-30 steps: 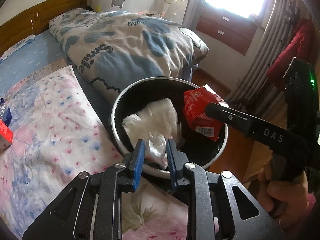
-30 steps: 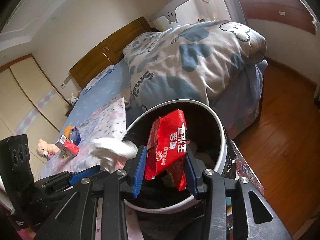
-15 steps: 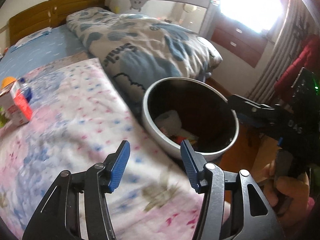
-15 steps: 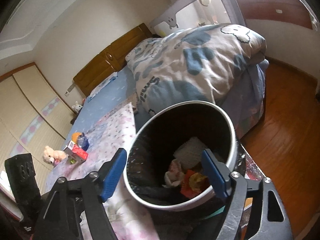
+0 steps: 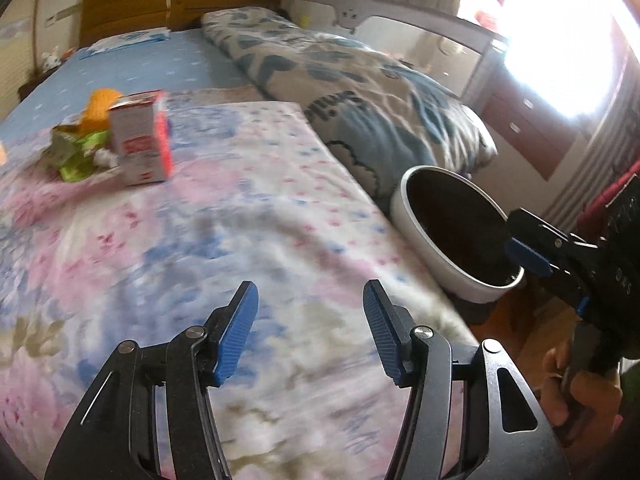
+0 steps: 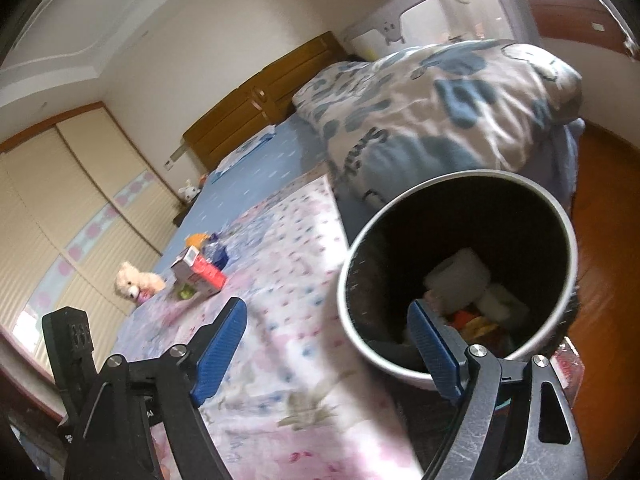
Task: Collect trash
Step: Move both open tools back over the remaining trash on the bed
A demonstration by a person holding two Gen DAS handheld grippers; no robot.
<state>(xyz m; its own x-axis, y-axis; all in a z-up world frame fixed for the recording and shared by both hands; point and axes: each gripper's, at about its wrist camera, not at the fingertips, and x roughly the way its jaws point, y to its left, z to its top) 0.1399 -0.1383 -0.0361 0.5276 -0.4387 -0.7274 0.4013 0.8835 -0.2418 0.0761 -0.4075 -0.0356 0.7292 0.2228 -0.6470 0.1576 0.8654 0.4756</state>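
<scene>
Both empty: left gripper (image 5: 310,330) half open; right gripper (image 6: 326,350) jaws just opening, wide. Next: carton (image 5: 140,138) mid-bed w/ wrappers (image 5: 76,152); approach low, pinch carton's narrow sides, carry to bin (image 6: 460,272) beside bed edge.

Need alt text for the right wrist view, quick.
The open, empty right gripper hangs beside the trash bin, which holds white and red scraps. A small carton and wrappers lie farther up the floral bedspread.

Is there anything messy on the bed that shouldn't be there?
Yes. A little heap of rubbish sits on the flowery blanket: a red and white carton, a crumpled green wrapper and something orange behind them. It looks odd on a bed. Other scraps are already in the bin beside it.
</scene>
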